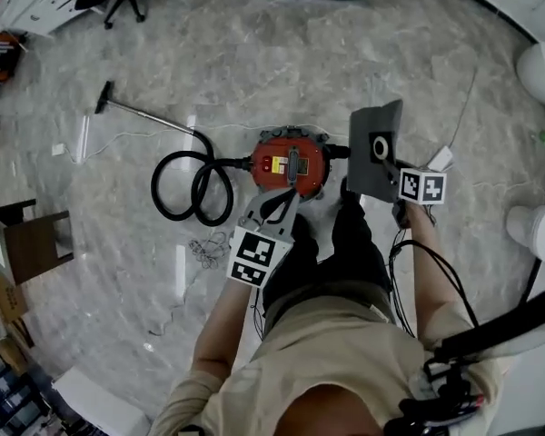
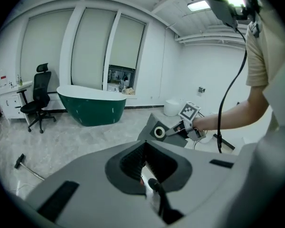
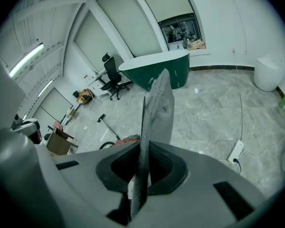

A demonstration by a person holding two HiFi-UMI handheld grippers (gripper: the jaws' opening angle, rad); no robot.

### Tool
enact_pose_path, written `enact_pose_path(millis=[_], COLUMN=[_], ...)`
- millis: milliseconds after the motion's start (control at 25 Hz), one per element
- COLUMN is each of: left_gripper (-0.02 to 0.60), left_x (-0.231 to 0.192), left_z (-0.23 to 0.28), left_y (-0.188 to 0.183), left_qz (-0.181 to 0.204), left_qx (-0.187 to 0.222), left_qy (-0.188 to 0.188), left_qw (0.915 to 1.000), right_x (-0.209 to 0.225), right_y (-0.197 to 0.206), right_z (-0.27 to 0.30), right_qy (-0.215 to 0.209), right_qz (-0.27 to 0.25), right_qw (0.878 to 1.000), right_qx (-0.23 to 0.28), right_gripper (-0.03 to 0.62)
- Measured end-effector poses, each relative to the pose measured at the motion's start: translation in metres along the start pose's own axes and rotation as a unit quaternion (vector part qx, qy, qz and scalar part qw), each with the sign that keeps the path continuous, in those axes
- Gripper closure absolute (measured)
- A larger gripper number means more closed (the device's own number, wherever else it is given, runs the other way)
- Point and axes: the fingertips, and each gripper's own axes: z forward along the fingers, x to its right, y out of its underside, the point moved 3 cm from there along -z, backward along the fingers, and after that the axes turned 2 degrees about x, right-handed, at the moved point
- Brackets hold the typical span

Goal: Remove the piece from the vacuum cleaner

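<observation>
The red vacuum cleaner (image 1: 291,162) stands on the marble floor, its black hose (image 1: 195,184) coiled to its left and the wand (image 1: 145,116) lying farther left. My right gripper (image 1: 391,166) is shut on a flat grey piece (image 1: 374,153) with a round hole, held up to the right of the vacuum and apart from it. In the right gripper view the piece (image 3: 159,108) rises edge-on from the pinched jaws (image 3: 142,160). My left gripper (image 1: 286,198) hovers at the vacuum's near edge, jaws together (image 2: 143,167). The left gripper view also catches the piece (image 2: 154,129).
A green bathtub (image 2: 92,106) and a black office chair (image 2: 38,96) stand at the far wall. A wooden chair (image 1: 27,239) is at the left. A white power strip (image 1: 440,159) and cables lie to the right, and thin cord (image 1: 209,248) is bunched near my feet.
</observation>
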Motion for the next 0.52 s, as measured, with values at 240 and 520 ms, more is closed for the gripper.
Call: enact_pose_path(millis=[240,520], left_gripper=[0.578,0.578], left_x=[0.008,0.062], left_z=[-0.046,-0.099], left_y=[-0.023,-0.022], left_qz=[0.05,0.02], left_qx=[0.021,0.005], left_qy=[0.014,0.074], left_qw=[0.9985,0.9971], right_x=[-0.036,-0.113], right_y=[-0.001,0.067], right_z=[-0.054,-0.138], right_qy=[0.012,-0.031], right_qz=[-0.014,0.01], right_qw=[0.999,0.997], right_qx=[0.037,0.067], right_gripper=[0.566,0.566])
